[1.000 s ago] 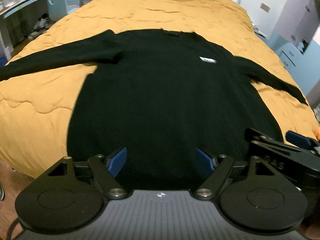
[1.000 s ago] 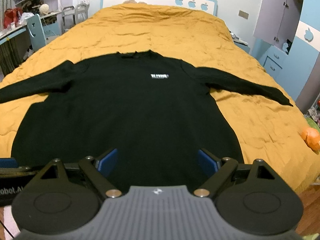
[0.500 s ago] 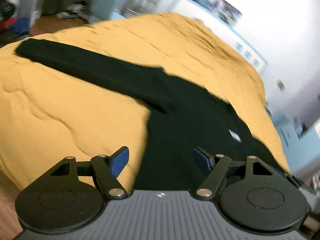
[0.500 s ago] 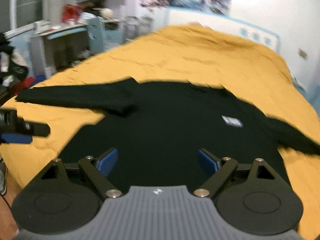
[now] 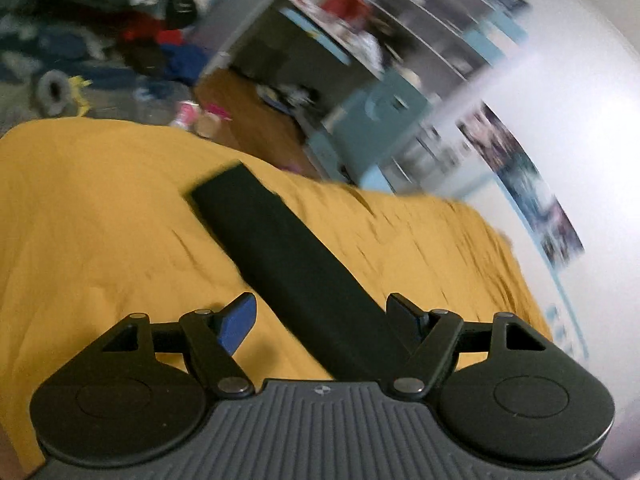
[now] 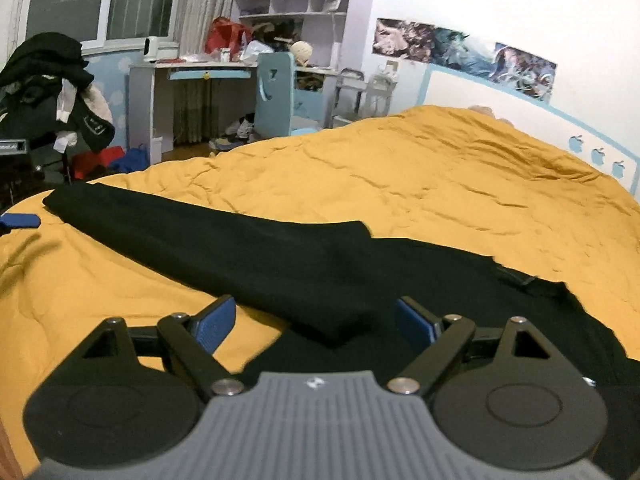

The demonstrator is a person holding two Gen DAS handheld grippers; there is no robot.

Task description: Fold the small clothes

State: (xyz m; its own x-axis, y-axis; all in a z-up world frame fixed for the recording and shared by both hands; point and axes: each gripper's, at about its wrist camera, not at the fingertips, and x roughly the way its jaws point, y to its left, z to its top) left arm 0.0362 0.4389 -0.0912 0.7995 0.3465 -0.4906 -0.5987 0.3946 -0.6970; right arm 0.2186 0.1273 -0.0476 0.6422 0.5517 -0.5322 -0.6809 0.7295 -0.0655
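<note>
A black long-sleeved sweater (image 6: pixel 460 280) lies flat on the orange quilt (image 6: pixel 440 176). Its left sleeve (image 6: pixel 192 236) stretches toward the bed's left edge, cuff (image 5: pixel 224 188) at the far end. My left gripper (image 5: pixel 324 320) hovers open over that sleeve (image 5: pixel 288 264), which runs between its blue pads (image 5: pixel 236 322). My right gripper (image 6: pixel 316 324) is open above the shoulder, where sleeve meets body, with nothing between its fingers. A blue pad of the left gripper (image 6: pixel 20 221) shows at the left edge of the right wrist view.
Left of the bed stand a desk (image 6: pixel 192 80), a blue chair (image 6: pixel 276 92) and shelves (image 6: pixel 296 0). Dark clothes (image 6: pixel 52 84) hang at the far left, with clutter on the floor (image 5: pixel 132 60). The headboard (image 6: pixel 560 128) is at the right.
Both grippers have swung left, from facing the sweater's hem and body to the left sleeve. The left gripper now sits over the sleeve near the cuff. The sweater has not moved.
</note>
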